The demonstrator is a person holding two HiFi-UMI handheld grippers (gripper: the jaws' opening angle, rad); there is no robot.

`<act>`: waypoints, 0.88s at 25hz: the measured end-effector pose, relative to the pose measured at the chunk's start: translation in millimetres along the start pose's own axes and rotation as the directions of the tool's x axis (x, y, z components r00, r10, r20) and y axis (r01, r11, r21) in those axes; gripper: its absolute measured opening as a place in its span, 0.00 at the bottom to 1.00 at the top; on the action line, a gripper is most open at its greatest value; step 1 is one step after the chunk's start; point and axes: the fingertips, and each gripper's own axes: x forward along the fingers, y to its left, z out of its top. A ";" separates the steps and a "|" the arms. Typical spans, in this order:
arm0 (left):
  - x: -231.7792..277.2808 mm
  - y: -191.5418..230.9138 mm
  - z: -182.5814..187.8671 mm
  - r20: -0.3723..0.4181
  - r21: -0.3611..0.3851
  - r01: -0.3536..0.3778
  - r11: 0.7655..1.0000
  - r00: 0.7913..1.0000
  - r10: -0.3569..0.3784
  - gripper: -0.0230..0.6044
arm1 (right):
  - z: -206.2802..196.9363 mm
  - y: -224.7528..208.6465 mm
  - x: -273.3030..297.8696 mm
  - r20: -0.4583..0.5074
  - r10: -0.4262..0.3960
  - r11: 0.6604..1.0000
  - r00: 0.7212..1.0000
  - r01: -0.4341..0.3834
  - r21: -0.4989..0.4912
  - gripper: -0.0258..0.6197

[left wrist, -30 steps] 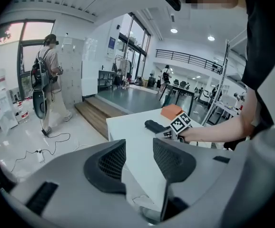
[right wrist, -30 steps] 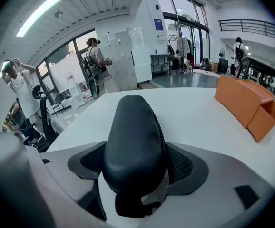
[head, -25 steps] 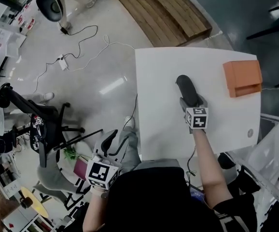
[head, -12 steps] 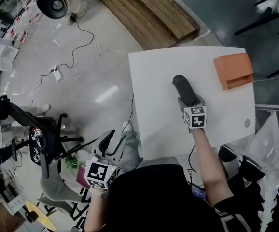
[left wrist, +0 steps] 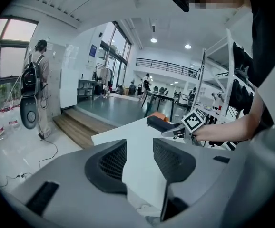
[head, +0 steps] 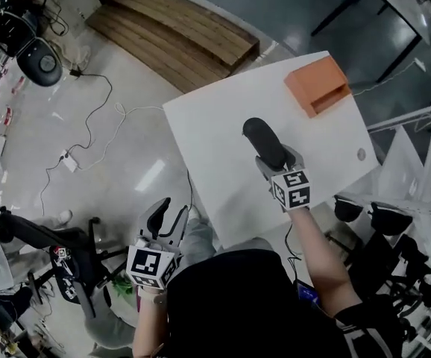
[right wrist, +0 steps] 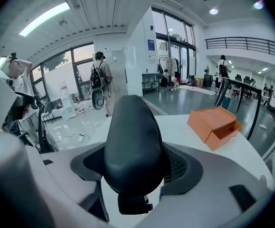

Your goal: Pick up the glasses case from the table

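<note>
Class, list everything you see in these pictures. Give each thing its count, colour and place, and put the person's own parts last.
glasses case: one, black, held over the table
table: one, white, middle of the head view
box: one, orange, on the table's far corner
round cap: one, grey, in the tabletop near its right edge
wooden platform: one, brown, on the floor beyond the table
office chair: one, black, on the floor at far left
right gripper: one, grey, jaws have just been closing, clamped on the glasses case
left gripper: one, grey, jaws apart and empty, over the floor left of the table
</note>
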 end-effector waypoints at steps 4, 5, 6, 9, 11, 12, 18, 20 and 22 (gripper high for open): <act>15.5 -8.8 16.4 0.017 0.077 0.109 0.991 0.994 -0.111 0.33 | 14.8 8.3 -43.2 0.066 -0.043 0.998 0.997 0.040 0.044 0.57; 17.5 -10.8 19.8 0.018 0.092 0.133 0.987 0.991 -0.135 0.33 | 18.5 11.8 -54.4 0.084 -0.052 0.997 0.995 0.047 0.060 0.57; 19.1 -13.0 22.9 0.019 0.105 0.157 0.982 0.987 -0.159 0.33 | 21.7 15.4 -65.7 0.101 -0.062 0.996 0.993 0.054 0.076 0.57; 23.6 -20.7 31.9 0.024 0.142 0.220 0.965 0.974 -0.225 0.33 | 28.3 25.0 -98.8 0.146 -0.097 0.991 0.985 0.082 0.106 0.57; 26.1 -26.7 35.9 0.027 0.160 0.251 0.955 0.966 -0.258 0.33 | 29.5 30.9 -119.3 0.168 -0.119 0.988 0.979 0.099 0.119 0.57; 27.4 -29.7 37.6 0.028 0.168 0.265 0.950 0.962 -0.273 0.33 | 29.5 34.0 -129.2 0.178 -0.129 0.986 0.976 0.107 0.124 0.57; 33.2 -45.7 52.1 0.028 0.220 0.365 0.904 0.924 -0.380 0.33 | 29.5 57.2 -183.3 0.241 -0.211 0.971 0.947 0.176 0.159 0.57; 34.6 -52.0 55.7 0.028 0.237 0.393 0.888 0.911 -0.411 0.33 | 25.4 63.9 -197.6 0.252 -0.239 0.964 0.938 0.199 0.174 0.57; 36.9 -59.2 58.7 0.028 0.252 0.422 0.871 0.896 -0.443 0.33 | 19.9 69.0 -209.7 0.260 -0.268 0.956 0.928 0.223 0.191 0.57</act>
